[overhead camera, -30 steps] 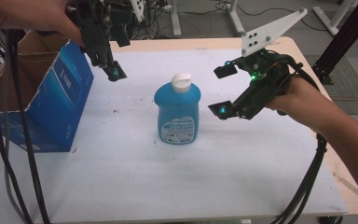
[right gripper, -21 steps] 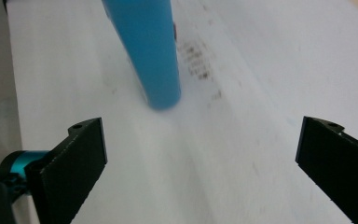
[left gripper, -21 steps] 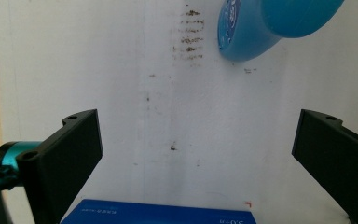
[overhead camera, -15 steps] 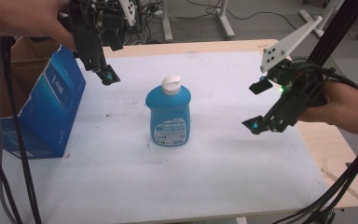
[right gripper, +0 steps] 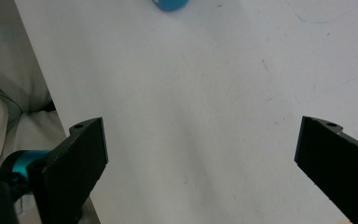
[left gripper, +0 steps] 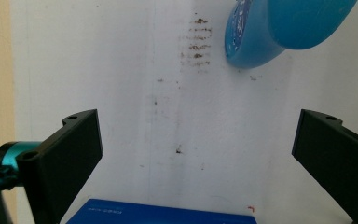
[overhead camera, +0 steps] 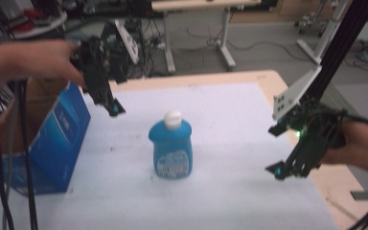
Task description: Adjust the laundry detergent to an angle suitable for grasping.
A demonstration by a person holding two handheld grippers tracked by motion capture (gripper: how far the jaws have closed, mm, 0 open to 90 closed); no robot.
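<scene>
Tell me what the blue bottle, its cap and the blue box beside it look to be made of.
Blue bottle: likely plastic, smooth with a slight sheen, moulded rounded shoulders, paper-like label on the front. White cap: probably plastic too, matte white; the blur hides detail. Blue box: looks like printed cardboard, flat glossy panels with sharp folded edges, brown board showing behind it.

bottle (overhead camera: pixel 171 146) was bright blue with a white cap and a pale label. box (overhead camera: pixel 60 139) was darker blue with a lighter swirl. worktop (overhead camera: pixel 230 115) was white with brown specks, both tools black with teal bits.
</scene>
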